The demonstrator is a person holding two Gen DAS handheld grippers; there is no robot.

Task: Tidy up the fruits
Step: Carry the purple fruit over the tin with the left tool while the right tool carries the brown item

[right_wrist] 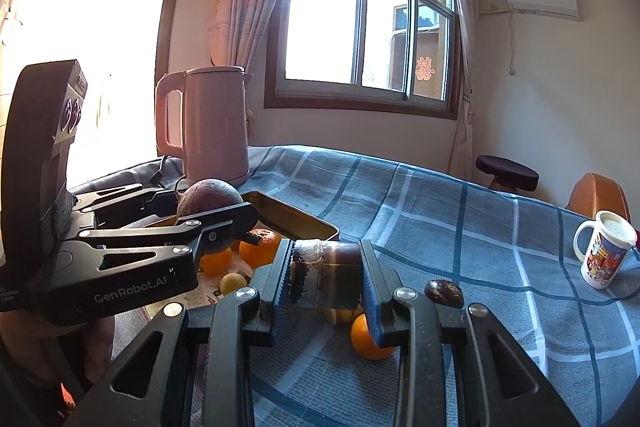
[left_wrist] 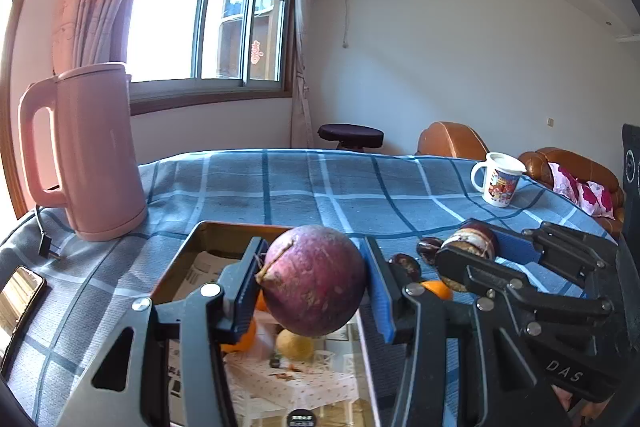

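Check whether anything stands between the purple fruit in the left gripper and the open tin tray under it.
Nothing visible does. The left gripper holds the purple fruit over the tin tray, where oranges lie beneath it.

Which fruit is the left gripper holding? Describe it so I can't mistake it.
Start at the pink kettle on the blue checked tablecloth, then come forward to the open tin box. Above it, the left gripper clamps a round purple fruit, far bigger than the oranges below.
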